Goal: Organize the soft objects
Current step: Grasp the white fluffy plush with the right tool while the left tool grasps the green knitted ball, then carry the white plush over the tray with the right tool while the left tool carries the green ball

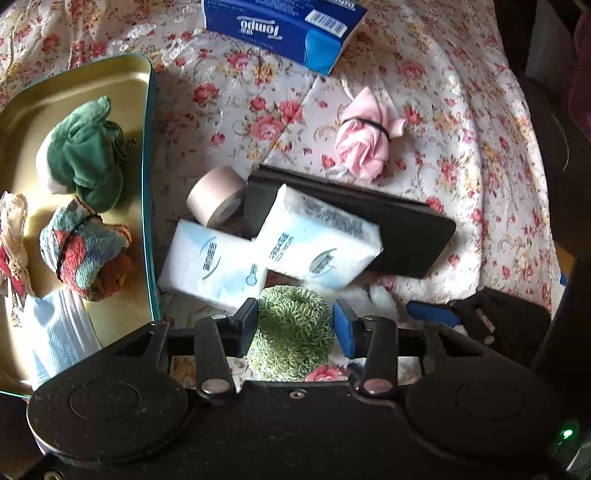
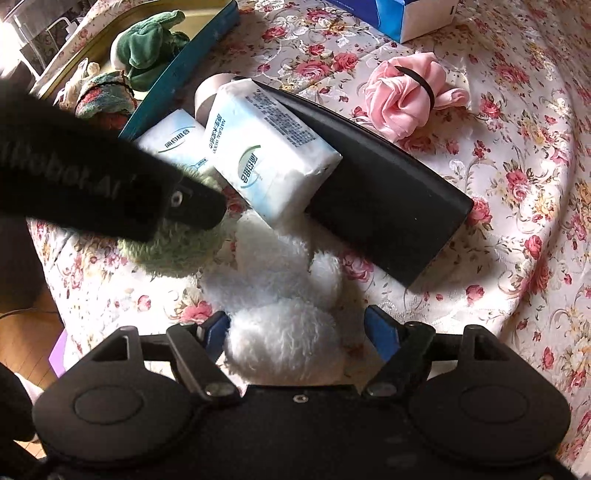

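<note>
Soft things lie scattered over the floral cloth (image 1: 436,74), and some already sit in the gold tin (image 1: 74,92) at the far left: a green cloth bundle (image 1: 86,155), a striped rag bundle (image 1: 86,251) tied with a black band, and a pale blue folded cloth (image 1: 55,332) nearest the camera. The left gripper (image 1: 295,325) brackets a green looped scrubber (image 1: 291,334); its fingers (image 1: 245,325) sit just beside the scrubber with a small gap on the right, so I cannot tell whether it is clamped. The right gripper (image 2: 295,332) stands spread wide around a white fluffy toy (image 2: 284,332), touching only its left side. Two white tissue packs (image 2: 269,147) rest against a black case (image 2: 384,206) in the middle, a tape roll (image 1: 216,201) behind them. A pink satin bundle (image 2: 410,92) lies further right, a blue tissue box (image 1: 288,26) beyond.
</note>
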Available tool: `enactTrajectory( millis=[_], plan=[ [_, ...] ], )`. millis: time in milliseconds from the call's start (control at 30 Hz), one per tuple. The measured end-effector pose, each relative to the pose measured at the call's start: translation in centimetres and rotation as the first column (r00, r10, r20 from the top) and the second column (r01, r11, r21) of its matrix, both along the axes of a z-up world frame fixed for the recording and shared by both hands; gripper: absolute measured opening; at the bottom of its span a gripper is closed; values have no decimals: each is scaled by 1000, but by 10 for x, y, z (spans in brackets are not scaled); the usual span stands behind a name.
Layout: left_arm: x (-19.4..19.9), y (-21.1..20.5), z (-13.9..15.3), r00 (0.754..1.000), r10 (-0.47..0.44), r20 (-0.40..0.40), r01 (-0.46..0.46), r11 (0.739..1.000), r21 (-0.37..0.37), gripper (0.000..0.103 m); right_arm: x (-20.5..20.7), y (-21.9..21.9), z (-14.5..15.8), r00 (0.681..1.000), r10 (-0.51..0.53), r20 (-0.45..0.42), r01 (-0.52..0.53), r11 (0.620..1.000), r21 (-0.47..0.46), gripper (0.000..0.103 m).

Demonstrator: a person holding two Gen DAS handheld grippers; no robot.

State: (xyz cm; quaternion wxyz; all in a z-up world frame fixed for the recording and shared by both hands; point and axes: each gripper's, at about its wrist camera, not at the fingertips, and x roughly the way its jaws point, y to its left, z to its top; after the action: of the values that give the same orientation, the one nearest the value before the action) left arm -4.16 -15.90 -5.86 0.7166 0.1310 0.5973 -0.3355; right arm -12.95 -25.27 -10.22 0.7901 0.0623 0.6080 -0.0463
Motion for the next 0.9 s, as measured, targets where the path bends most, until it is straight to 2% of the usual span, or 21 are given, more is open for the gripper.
enactTrajectory(
  millis=[33,67,167,267,333,367,433,467,633,800,900],
  plan=[
    [0,0,-3,1000,-3,-6,3,1000,8,45,0,1,-1,1000,4,2,-4,1000,-7,76],
    [-2,-1,-5,1000,-6,-7,6,1000,14,46,1,2,-2,1000,10,0,-10,1000,-13,71],
    [-7,-4,-8,999,-32,23,31,999,35,50,2,4,-3,1000,19,4,-20,1000,5,49],
    [-9,-6,-11,998,-39,42,36,998,57,59,2,2,-2,1000,14,7,-14,1000,19,49],
    [-8,-6,-15,999,-35,26,33,997,65,58,2,2,-2,1000,14,8,-14,1000,20,48],
    [-7,-7,-16,999,-34,16,33,997,66,57,-1,3,-1,1000,14,10,-14,1000,20,48],
    [-7,-7,-18,999,-36,5,36,997,70,46,0,2,-1,1000,13,11,-13,1000,23,48],
    [-7,-6,-17,999,-36,5,36,997,65,45,-2,2,0,1000,12,12,-12,1000,26,48],
    [-5,3,-3,1000,-17,1,17,1000,-15,43,-7,-7,7,1000,-11,27,9,996,89,46],
    [-4,18,30,996,-13,91,22,995,-97,43,-12,-17,16,998,-31,59,19,981,195,46],
    [3,32,47,994,20,104,-3,987,-160,44,-14,-21,19,997,-43,64,27,970,240,46]
  ],
)
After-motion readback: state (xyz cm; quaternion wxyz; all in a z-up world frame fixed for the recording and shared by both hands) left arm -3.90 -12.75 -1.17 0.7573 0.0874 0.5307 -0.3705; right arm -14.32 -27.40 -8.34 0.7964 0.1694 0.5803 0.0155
